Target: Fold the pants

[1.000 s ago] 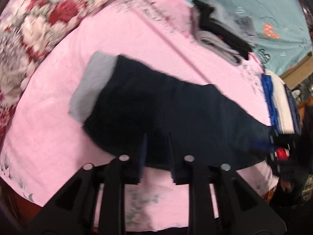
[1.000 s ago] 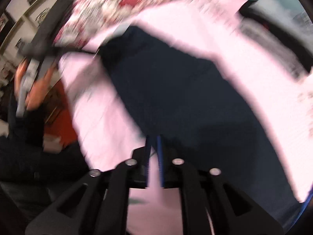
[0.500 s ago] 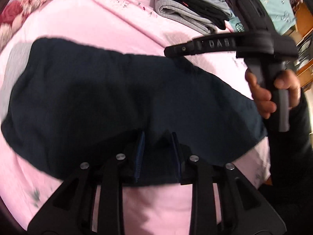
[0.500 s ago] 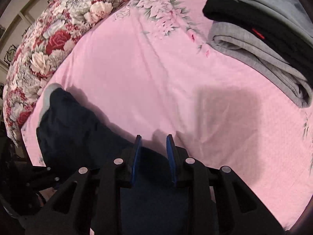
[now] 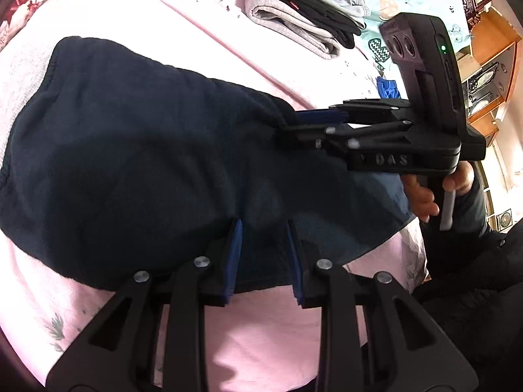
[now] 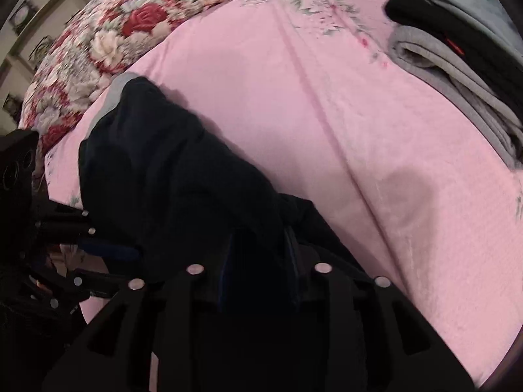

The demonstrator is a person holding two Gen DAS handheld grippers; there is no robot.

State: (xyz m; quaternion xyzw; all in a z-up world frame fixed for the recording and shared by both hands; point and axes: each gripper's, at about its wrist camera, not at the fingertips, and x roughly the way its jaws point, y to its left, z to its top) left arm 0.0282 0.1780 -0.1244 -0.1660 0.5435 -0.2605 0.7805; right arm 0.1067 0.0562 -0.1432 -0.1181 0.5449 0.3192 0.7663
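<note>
Dark navy pants [image 5: 147, 150] lie folded over on the pink bedspread [image 5: 261, 343]; they also show in the right wrist view [image 6: 170, 176], with a grey lining at the far end. My left gripper [image 5: 264, 228] is open, its blue pads [image 5: 233, 254] astride the near edge of the pants. My right gripper [image 6: 258, 238] is open with cloth between its fingers; in the left wrist view it [image 5: 294, 121] comes in from the right at the pants' far edge.
A stack of folded grey and black clothes [image 5: 304, 9] lies at the back on the bed, also in the right wrist view [image 6: 464, 49]. A floral quilt [image 6: 114, 39] lies at the left. A teal sheet [image 5: 408, 0] and wooden furniture [image 5: 490, 52] are at the right.
The pants were carried over and laid folded on the bed. The right gripper swung round to the pants' far edge, and both grippers have opened wider.
</note>
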